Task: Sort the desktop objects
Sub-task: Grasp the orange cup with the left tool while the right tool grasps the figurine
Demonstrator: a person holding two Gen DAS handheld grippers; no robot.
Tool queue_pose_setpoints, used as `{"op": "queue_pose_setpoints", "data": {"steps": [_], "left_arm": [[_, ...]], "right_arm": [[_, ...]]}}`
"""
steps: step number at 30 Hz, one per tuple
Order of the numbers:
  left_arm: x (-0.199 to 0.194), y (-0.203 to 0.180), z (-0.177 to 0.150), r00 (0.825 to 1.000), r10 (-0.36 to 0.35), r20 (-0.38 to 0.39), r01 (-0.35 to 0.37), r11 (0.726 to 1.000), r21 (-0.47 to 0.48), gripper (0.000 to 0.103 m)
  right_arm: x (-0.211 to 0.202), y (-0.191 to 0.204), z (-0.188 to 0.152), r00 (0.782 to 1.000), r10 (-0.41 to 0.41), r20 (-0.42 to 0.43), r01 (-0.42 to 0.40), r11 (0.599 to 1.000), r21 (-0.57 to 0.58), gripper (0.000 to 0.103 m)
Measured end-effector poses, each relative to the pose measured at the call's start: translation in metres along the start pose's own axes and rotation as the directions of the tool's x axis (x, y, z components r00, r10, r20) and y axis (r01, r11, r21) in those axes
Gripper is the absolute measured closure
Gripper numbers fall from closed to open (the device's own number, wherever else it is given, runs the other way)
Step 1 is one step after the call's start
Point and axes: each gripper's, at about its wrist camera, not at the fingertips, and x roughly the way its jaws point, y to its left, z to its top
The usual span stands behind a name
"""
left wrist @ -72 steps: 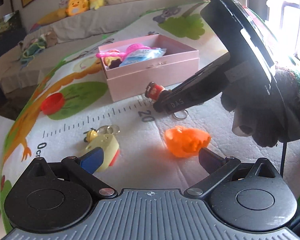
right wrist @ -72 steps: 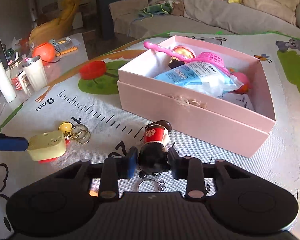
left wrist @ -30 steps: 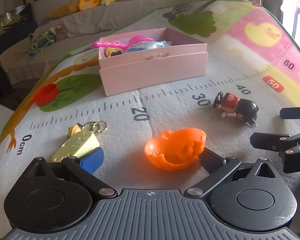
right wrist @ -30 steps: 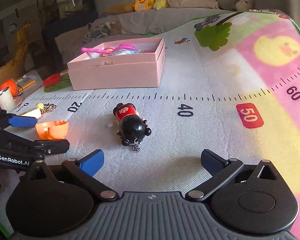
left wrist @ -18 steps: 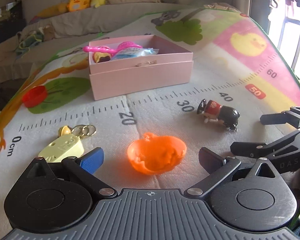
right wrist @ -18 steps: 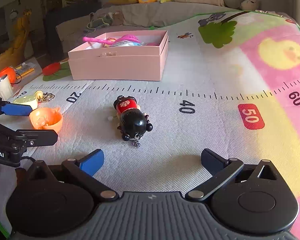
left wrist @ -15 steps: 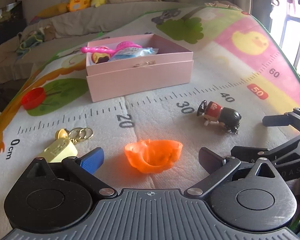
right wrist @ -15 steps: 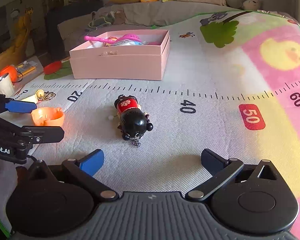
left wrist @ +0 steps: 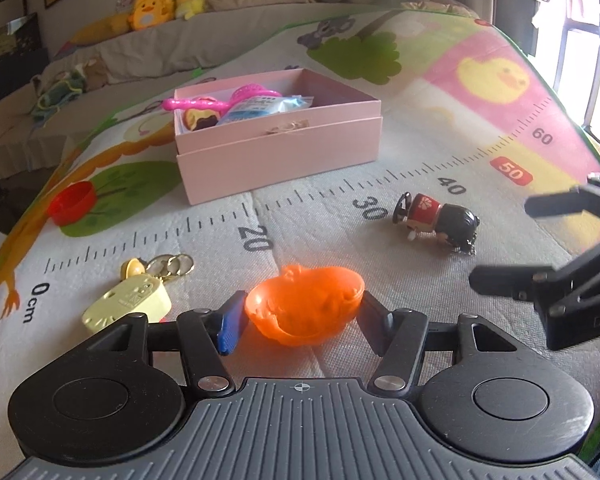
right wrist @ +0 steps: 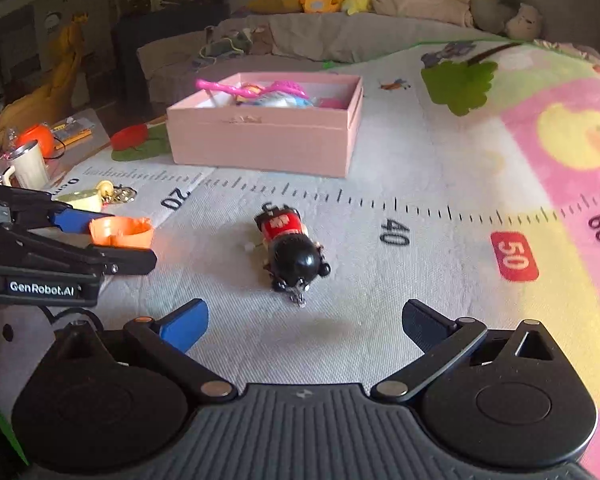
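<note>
My left gripper [left wrist: 300, 320] is shut on an orange plastic shell [left wrist: 304, 304], its two fingers pressed on the shell's sides just above the mat; it also shows in the right wrist view [right wrist: 120, 232]. A small doll keychain [left wrist: 440, 222] with black hair and red dress lies on its side near the 30 mark, and in the right wrist view [right wrist: 290, 248] it lies ahead of my right gripper [right wrist: 304, 324], which is open and empty. A pink box [left wrist: 276, 140] holding toys and a blue packet stands behind.
A pale yellow tag on key rings [left wrist: 132, 300] lies left of the left gripper. A red cap [left wrist: 72, 202] sits on the mat's green patch. The play mat's right edge drops off near the window. A side table with cups [right wrist: 24, 160] is at far left.
My left gripper has closed around the orange shell and taken hold of it. The right gripper earlier set the doll down on the mat and now stays open behind it.
</note>
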Motion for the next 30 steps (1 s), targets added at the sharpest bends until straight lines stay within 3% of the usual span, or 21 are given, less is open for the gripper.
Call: {"op": "queue_pose_setpoints", "data": {"steps": [4,11,14,18,22,26,30], "left_arm": [[-0.006,0.002,-0.007,1.000,-0.015,-0.009,0.015,1.000,-0.004,0.039],[-0.013,0.001,-0.010,0.999,-0.039,0.003,0.039,0.999,0.000,0.038],[-0.014,0.001,-0.009,0.999,-0.048,0.011,0.048,0.999,-0.004,0.030],[-0.008,0.000,-0.006,0.999,-0.053,0.002,0.053,0.999,-0.010,0.028],[-0.004,-0.001,-0.007,0.999,-0.052,-0.009,0.052,0.999,-0.008,0.027],[-0.011,0.001,-0.009,0.998,-0.063,-0.011,0.063,0.998,0.005,0.040],[-0.034,0.004,0.004,0.996,-0.078,0.049,0.076,0.997,0.032,0.040]], "right_arm": [[-0.011,0.009,0.021,0.998,-0.010,0.060,0.015,0.996,-0.084,0.008],[0.038,0.012,0.044,0.997,0.013,-0.073,-0.020,0.995,-0.096,0.048],[0.052,0.011,0.042,0.992,0.039,-0.119,-0.048,0.996,-0.075,0.055],[0.049,0.015,0.042,0.991,0.055,-0.126,-0.066,0.994,-0.087,0.071],[0.043,0.016,0.039,0.987,0.072,-0.142,-0.086,0.992,-0.091,0.072],[0.029,0.013,0.036,0.983,0.092,-0.161,-0.104,0.992,-0.071,0.072],[-0.007,0.004,0.046,0.987,0.103,-0.120,-0.111,0.992,-0.057,0.073]]}}
